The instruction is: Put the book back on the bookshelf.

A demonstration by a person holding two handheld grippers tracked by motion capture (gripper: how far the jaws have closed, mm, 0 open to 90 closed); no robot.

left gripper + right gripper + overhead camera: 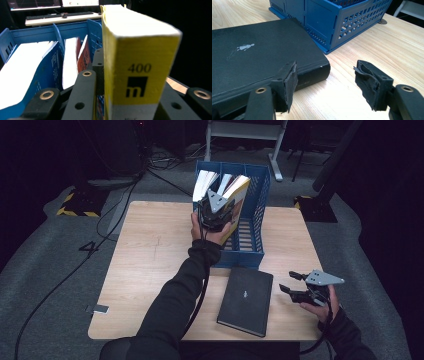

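Over the blue crate (262, 195), the yellow book (239, 195) is clamped by the left hand-held gripper (216, 212) — best lowered upright, spine kept vertical; the right hand-held gripper (295, 285) is held open.

"400" on yellow book (136, 65) spine

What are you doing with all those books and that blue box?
A person is putting books into a blue slotted crate on a wooden table. The left gripper is shut on a thick yellow book and holds it upright at the crate, beside the books already standing inside. The right gripper hangs open over the table next to a black book, which lies flat in front of the crate, not yet picked up.
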